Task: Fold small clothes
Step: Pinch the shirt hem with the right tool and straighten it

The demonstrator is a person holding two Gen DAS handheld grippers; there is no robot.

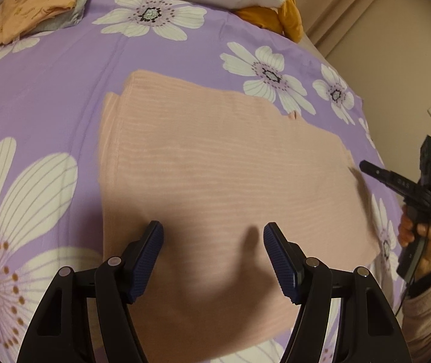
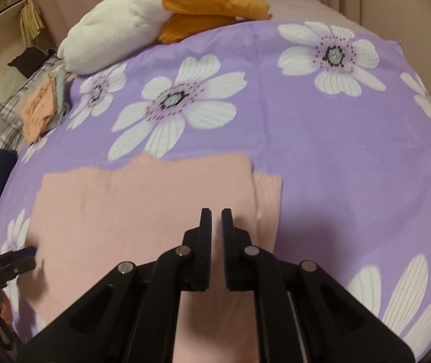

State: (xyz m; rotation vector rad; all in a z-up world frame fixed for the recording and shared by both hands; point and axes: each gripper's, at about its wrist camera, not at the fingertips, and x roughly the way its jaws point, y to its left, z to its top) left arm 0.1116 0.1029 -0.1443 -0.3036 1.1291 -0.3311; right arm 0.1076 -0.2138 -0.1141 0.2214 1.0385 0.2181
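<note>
Purple floral bedsheet (image 1: 73, 69) carries pink garment (image 1: 215, 166), orange folded cloth (image 1: 34, 3), white plush toy (image 2: 118, 27)

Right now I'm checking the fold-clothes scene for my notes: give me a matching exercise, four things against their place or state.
Things:
1. pink garment
2. left tongs
3. right tongs
4. plush toy

Place or state:
A. nearly shut, nothing seen between the pads
B. lying flat in the middle of the purple flowered sheet
C. at the far edge of the sheet, white with orange parts
D. open above the garment

Pairs: 1-B, 2-D, 3-A, 4-C
</note>
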